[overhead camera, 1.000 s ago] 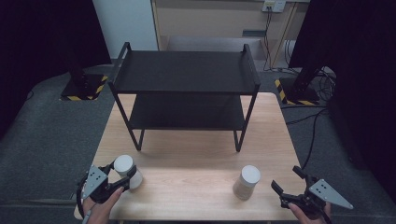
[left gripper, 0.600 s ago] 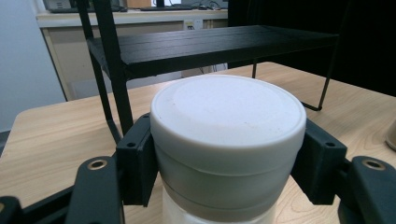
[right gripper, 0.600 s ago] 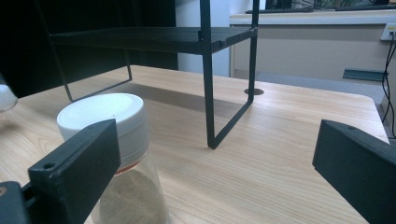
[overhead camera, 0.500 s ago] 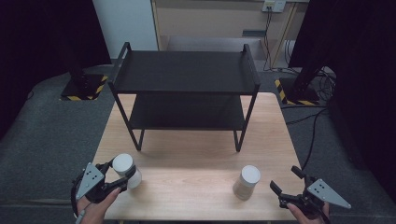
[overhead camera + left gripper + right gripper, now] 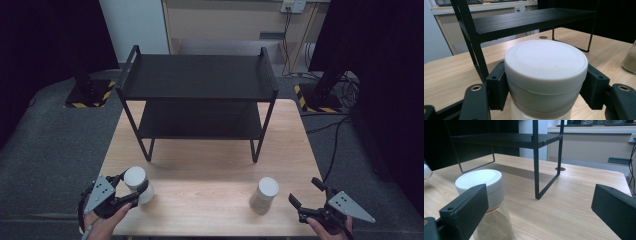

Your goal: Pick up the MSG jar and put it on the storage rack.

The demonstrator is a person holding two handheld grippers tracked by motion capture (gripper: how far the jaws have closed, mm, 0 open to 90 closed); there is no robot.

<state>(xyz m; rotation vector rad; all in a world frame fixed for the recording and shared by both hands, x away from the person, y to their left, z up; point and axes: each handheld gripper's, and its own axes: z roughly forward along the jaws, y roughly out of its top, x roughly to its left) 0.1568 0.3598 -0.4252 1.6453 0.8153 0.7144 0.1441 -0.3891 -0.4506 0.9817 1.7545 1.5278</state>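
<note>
A white-lidded jar (image 5: 135, 176) with pale contents sits at the table's front left, leaning a little to the left. My left gripper (image 5: 133, 184) is shut on it just under the lid. In the left gripper view both black pads (image 5: 497, 87) press the jar (image 5: 546, 62) from either side. A second white-lidded jar (image 5: 265, 194) with brown powder stands upright at the front right. My right gripper (image 5: 305, 192) is open just to its right, touching nothing. In the right gripper view this jar (image 5: 482, 195) stands by the left pad (image 5: 466, 205), left of the gap.
A black two-tier metal rack (image 5: 200, 85) stands on the far half of the wooden table (image 5: 210, 165), both shelves bare. Its front legs (image 5: 256, 145) come down mid-table. Dark floor and cables surround the table.
The left gripper and its jar have shifted only slightly. The right gripper and the brown-powder jar have kept still.
</note>
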